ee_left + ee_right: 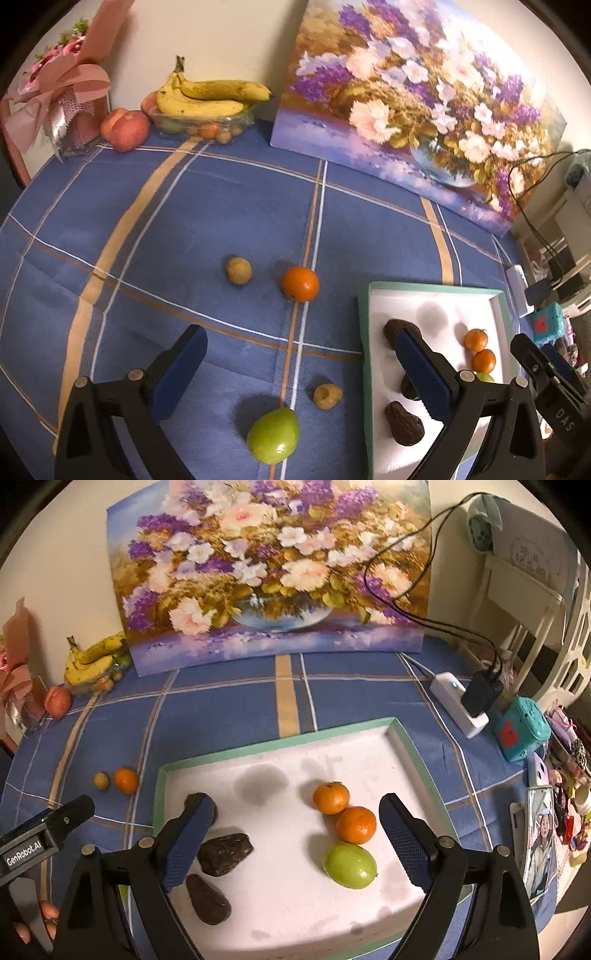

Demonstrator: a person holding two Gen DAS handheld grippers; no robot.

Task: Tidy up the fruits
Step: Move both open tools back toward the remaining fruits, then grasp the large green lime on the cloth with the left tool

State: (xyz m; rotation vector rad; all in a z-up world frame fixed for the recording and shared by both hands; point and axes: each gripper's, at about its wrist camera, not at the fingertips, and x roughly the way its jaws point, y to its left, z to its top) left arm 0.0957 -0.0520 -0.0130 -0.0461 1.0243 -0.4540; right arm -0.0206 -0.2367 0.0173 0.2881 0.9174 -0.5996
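"GenRobot.AI" on left gripper (48, 834); "DAS" on right gripper (554, 373)

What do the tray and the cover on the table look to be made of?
Tray: a white matte liner, probably foam or card judging by its soft, faintly stained surface, inside a thin mint-green rim that looks like cardboard. Table cover: woven cloth, blue plaid, matte, with visible creases and fold lines.
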